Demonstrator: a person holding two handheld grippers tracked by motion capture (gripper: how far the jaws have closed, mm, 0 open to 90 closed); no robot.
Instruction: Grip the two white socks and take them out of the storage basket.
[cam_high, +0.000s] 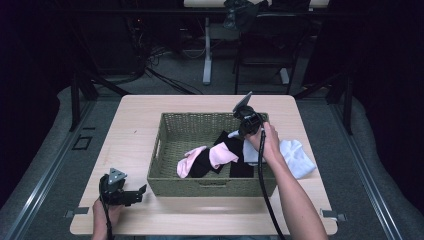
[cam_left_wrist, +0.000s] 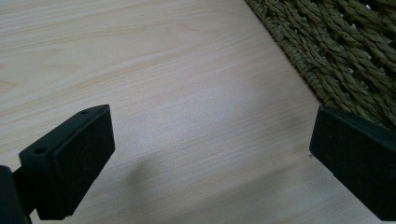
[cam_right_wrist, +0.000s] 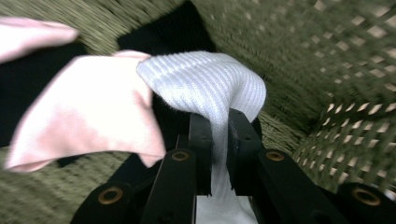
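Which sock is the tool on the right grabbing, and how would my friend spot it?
Find the woven basket in the middle of the table. At its right end the right tool is shut on a white ribbed sock. The socks beside it are pink or black; this one is white and pinched up.

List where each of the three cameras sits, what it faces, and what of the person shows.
High view: above the table, looking forward and down on the woven green basket; both forearms show.
Left gripper view: on the left hand-held gripper, facing bare wooden table.
Right gripper view: on the right hand-held gripper, pinching a white ribbed sock.
All share the basket.
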